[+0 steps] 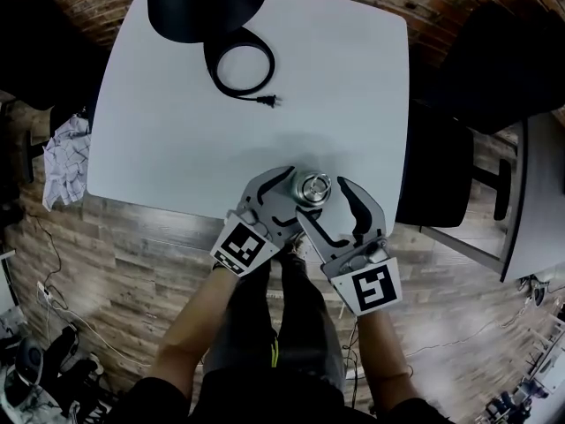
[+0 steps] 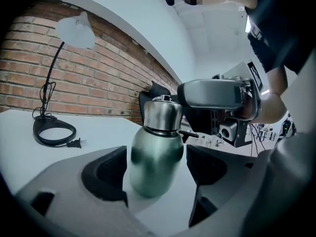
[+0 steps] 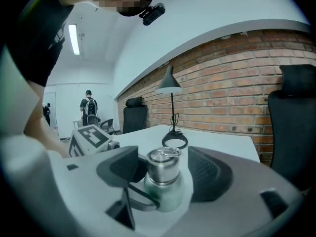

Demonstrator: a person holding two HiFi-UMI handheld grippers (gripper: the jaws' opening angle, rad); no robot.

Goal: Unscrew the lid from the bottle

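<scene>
Where the white table (image 1: 159, 140) comes to its near edge, the steel bottle (image 1: 312, 188) stands upright, its long axis vertical and its lid (image 3: 163, 163) pointing straight up at the head camera, so from above little more than the round top shows. The lid is on the neck, with a small ring handle lying flat across it. The left gripper (image 1: 295, 192) reaches in from the left at the height of the bottle's rounded green-grey body. Its jaws are apart with the body between them: a strip of table shows between the body and the right pad (image 2: 207, 167), while the left pad (image 2: 106, 174) sits just beside the metal (contact there cannot be told). The right gripper (image 1: 322, 200) comes in from the other side and higher, its jaws spread on either side of the lid. Bare table shows past the lid before the far pad (image 3: 210, 174), and the other pad (image 3: 121, 167) is close by, so nothing is clamped. At the table's far side stand a black desk lamp (image 1: 207, 3) and its coiled cord (image 1: 240, 64).
</scene>
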